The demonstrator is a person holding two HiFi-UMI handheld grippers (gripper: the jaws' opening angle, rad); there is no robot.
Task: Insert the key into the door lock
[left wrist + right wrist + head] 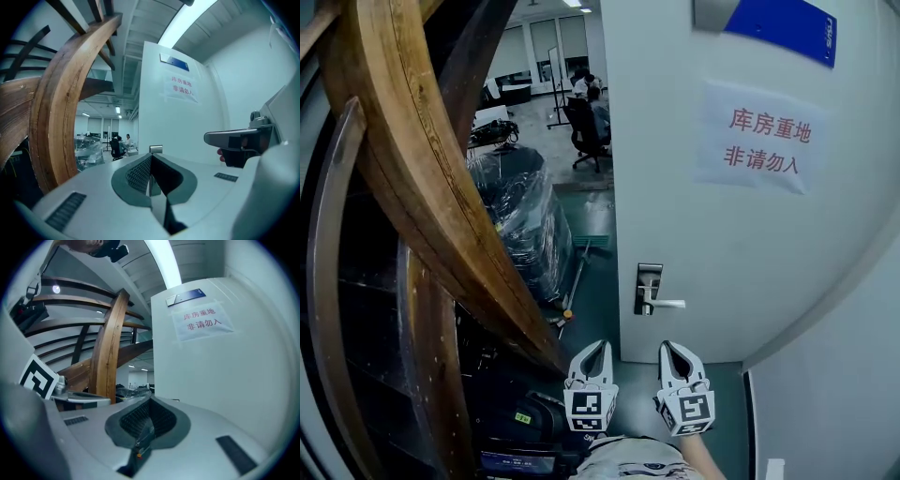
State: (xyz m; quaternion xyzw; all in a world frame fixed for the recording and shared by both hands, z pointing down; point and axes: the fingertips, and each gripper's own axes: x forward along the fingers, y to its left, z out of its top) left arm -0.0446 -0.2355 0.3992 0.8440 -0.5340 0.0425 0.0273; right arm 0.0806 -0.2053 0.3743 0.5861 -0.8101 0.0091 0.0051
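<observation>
The white door [741,244] stands ahead, with its metal lock plate [648,279] and lever handle [667,304] at its left edge. My left gripper [601,345] and right gripper [667,345] are side by side just below the lock, both pointing at the door and short of it. The right gripper [150,400] is shut on a thin metal key [142,430] that lies deep between its pads. The left gripper [151,157] is shut with nothing in it; the lock plate [156,149] shows just over its tips.
A big curved wooden beam [431,178] rises close on the left. A plastic-wrapped stack [520,211] and a broom [579,267] stand beside the door's edge. A paper sign [755,139] and blue plate [787,26] hang on the door. People sit far back [589,112].
</observation>
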